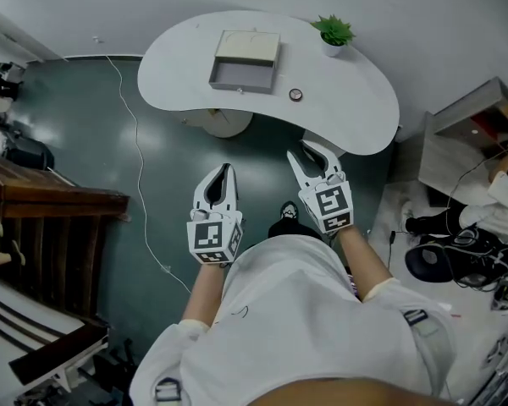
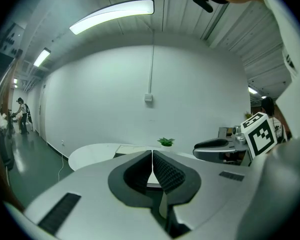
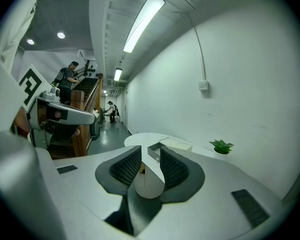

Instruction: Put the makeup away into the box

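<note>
The makeup (image 1: 295, 95), a small round dark-rimmed piece, is lying on the white curved bench (image 1: 356, 108). It is sitting just off the front right corner of the box (image 1: 237, 76), apart from it and not inside it. The box is standing open near the middle of the bench, a grey tray with a cream panel at its far side. A small potted plant (image 1: 334, 32) is standing at the far edge, to the right of the box and beyond the makeup.

The person is holding both grippers out in front of the body, over the dark green floor (image 1: 169, 142) and short of the bench, pointing toward it. The left gripper (image 1: 227, 170) is keeping its jaws clenched together with nothing between them. In the left gripper view the two ribbed pads (image 2: 165, 171) are meeting along one line at the left gripper (image 2: 152, 154), with the plant (image 2: 165, 142) and the bench (image 2: 90, 154) showing beyond. The right gripper (image 1: 315, 152) is standing with its jaws released and parted, gripping nothing. In the right gripper view the box (image 3: 172, 145) and the bench (image 3: 140, 139) are showing through the gap of the right gripper (image 3: 150, 151), far off, with the plant (image 3: 221, 146) to the right.

A thin white cable (image 1: 140, 167) is trailing across the floor to the left of the bench.
</note>
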`<state>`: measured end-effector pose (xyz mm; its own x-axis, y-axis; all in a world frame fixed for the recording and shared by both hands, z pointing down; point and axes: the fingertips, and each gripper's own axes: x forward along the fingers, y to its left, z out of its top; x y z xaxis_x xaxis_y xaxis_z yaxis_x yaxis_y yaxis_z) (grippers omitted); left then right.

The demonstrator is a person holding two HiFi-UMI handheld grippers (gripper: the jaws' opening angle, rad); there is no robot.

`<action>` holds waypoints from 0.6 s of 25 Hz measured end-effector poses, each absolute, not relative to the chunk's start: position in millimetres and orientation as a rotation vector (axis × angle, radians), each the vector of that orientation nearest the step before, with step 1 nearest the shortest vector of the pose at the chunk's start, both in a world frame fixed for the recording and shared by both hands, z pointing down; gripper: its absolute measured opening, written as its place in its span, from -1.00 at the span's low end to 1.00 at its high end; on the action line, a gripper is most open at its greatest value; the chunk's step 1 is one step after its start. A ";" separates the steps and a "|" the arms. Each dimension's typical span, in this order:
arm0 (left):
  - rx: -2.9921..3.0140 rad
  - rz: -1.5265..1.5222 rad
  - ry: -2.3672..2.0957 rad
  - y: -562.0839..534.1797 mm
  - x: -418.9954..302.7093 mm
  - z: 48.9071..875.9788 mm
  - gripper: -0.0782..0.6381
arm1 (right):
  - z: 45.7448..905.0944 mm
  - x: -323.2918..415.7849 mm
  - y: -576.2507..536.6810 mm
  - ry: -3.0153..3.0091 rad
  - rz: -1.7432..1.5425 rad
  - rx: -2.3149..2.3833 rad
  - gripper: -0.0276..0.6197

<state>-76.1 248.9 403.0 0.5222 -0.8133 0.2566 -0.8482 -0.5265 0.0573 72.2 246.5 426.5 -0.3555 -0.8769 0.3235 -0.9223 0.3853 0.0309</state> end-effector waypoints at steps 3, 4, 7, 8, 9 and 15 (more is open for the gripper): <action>2.582 0.322 -1.413 223.9 -56.5 408.5 -0.72 | 427.2 92.2 218.6 -2.370 0.224 1.593 -0.55; 2.580 0.327 -1.407 216.4 -49.0 411.9 -0.72 | 428.6 100.3 209.1 -2.369 0.220 1.597 -0.55; 2.566 0.338 -1.383 197.5 -31.1 422.8 -0.72 | 438.5 122.1 183.2 -2.345 0.215 1.603 -0.51; 2.561 0.344 -1.372 192.5 -28.0 426.3 -0.72 | 444.3 126.4 177.7 -2.337 0.235 1.603 -0.49; 2.555 0.354 -1.361 187.2 -25.8 430.1 -0.72 | 450.8 130.2 173.3 -2.331 0.259 1.603 -0.48; 2.529 0.382 -1.335 134.4 -18.7 447.8 -0.72 | 480.4 148.0 138.2 -2.263 0.337 1.581 -0.45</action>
